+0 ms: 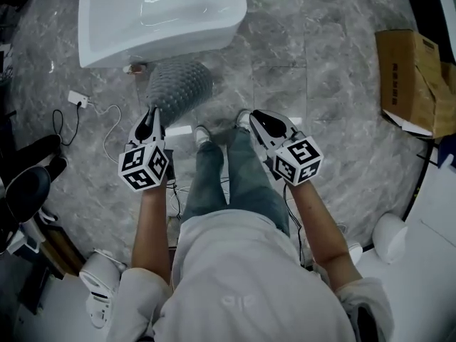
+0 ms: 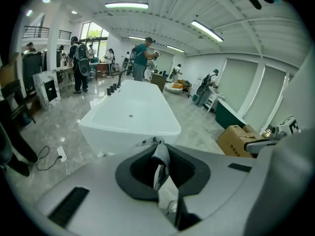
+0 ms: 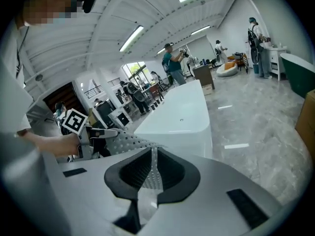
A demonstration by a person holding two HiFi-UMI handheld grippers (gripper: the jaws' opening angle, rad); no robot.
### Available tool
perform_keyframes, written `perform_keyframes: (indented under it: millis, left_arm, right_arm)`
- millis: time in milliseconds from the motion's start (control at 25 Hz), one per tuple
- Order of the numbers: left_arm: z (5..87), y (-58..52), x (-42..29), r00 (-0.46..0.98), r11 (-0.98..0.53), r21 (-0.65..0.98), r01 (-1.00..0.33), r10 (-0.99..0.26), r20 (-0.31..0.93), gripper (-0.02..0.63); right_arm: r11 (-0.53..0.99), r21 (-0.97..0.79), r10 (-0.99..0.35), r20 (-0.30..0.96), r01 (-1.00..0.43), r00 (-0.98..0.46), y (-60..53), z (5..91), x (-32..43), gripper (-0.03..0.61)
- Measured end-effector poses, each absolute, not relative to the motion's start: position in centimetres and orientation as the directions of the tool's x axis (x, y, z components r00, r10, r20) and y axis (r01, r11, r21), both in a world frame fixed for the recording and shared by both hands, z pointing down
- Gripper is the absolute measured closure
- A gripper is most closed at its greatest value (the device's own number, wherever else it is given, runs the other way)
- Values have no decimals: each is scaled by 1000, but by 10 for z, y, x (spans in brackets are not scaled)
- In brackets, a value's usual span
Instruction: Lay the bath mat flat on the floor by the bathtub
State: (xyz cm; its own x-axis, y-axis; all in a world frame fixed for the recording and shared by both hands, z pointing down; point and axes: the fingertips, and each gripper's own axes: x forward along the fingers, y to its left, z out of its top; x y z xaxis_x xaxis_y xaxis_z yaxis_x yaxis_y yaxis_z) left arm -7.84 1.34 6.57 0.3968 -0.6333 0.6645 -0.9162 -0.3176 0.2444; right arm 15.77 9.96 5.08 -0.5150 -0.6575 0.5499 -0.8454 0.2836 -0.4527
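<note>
The grey bath mat [image 1: 179, 85] with its studded underside hangs bunched over the marble floor, just in front of the white bathtub [image 1: 160, 16]. My left gripper [image 1: 152, 114] is shut on one edge of it; in the left gripper view a fold of mat [image 2: 161, 157] is pinched between the jaws. My right gripper [image 1: 251, 118] is shut on another edge. In the right gripper view the dotted mat [image 3: 125, 140] stretches from the jaws toward the left gripper [image 3: 91, 134]. The bathtub [image 3: 182, 117] stands straight ahead of both grippers.
The person's shoes [image 1: 202, 134] stand between the grippers. A cardboard box [image 1: 415, 77] lies at the right, a power strip with cable [image 1: 78, 100] at the left of the tub, and a black chair [image 1: 28, 187] further left. Several people stand far behind the tub [image 2: 130, 114].
</note>
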Motion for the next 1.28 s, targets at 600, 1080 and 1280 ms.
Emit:
perform_keyframes:
  millis: [600, 1080, 1280]
  left_arm:
    - [164, -39, -30, 358, -114, 390, -914, -677, 643, 569]
    - [243, -68, -43, 339, -74, 429, -900, -739, 583, 569]
    - [315, -69, -64, 344, -102, 406, -908, -734, 586, 569]
  right_arm:
    - [308, -486, -562, 600, -818, -569, 47, 166, 170, 518]
    - [314, -448, -608, 583, -837, -539, 4, 269, 176, 518]
    - [335, -416, -621, 578, -846, -530, -19, 332, 171, 518]
